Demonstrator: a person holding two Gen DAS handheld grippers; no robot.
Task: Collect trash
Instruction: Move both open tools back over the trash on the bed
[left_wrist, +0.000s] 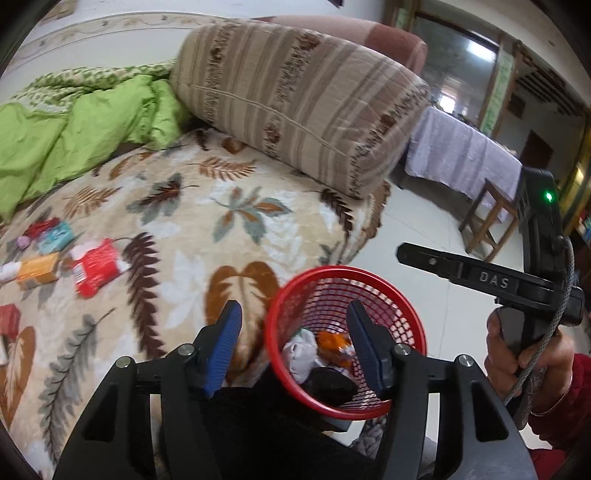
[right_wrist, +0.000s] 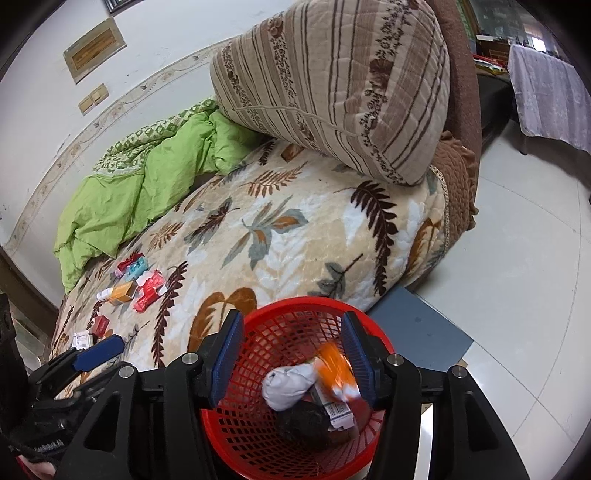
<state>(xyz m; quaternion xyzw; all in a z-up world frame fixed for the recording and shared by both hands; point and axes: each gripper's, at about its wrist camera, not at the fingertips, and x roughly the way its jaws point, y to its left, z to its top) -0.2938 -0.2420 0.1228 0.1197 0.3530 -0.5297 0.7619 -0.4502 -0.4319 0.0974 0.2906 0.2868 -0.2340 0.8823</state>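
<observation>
A red mesh basket (left_wrist: 391, 314) (right_wrist: 266, 435) stands beside the bed and holds a white crumpled wad (right_wrist: 290, 386), a dark lump (right_wrist: 306, 422) and an orange wrapper (right_wrist: 334, 367), blurred just below my right gripper. My right gripper (right_wrist: 293, 360) is open and empty above the basket. My left gripper (left_wrist: 293, 345) is open and empty over the basket's left rim and the bed edge. Trash lies on the bed: a red packet (left_wrist: 94, 269) (right_wrist: 147, 291), an orange box (left_wrist: 38, 269) (right_wrist: 122, 291), a teal packet (left_wrist: 55, 236) (right_wrist: 136, 267).
The bed has a leaf-print blanket (left_wrist: 221, 206), a green quilt (left_wrist: 74, 125) and a striped pillow (left_wrist: 303, 99). More small boxes lie at the bed's left edge (right_wrist: 98, 326). A blue-grey board (right_wrist: 421, 328) lies on the tiled floor. A covered table and stool (left_wrist: 487, 214) stand to the right.
</observation>
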